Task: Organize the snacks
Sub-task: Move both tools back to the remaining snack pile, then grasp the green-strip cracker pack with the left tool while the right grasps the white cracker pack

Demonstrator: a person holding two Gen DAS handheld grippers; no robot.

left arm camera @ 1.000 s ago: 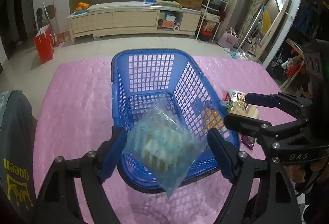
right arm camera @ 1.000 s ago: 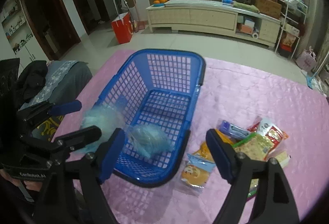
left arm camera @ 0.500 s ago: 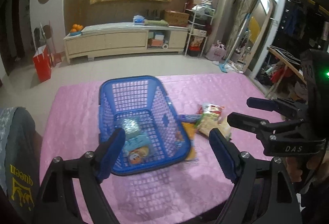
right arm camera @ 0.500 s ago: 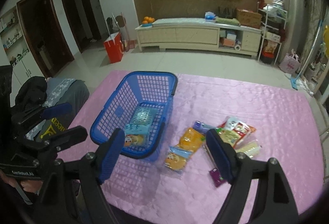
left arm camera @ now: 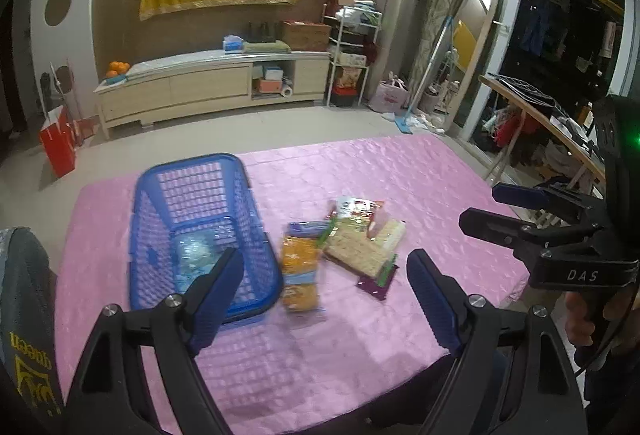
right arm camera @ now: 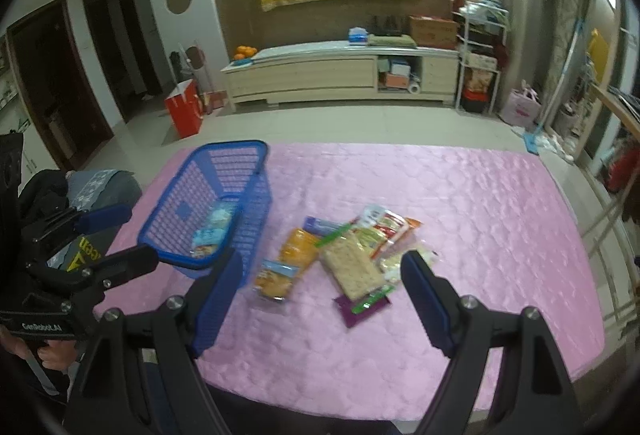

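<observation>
Red bag (right arm camera: 183, 112), oranges (right arm camera: 245, 51) on cabinet (right arm camera: 320, 75)

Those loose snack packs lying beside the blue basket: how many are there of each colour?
Orange packets: 2
Blue packet: 1
Beige cracker packet: 1
Red-and-white packet: 1
Pale yellow packet: 1
Dark purple packet: 1
Total: 7 visible; the pile overlaps, so more may be hidden.

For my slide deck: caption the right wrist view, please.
Open right claw above snack packets beside a blue basket.
</observation>
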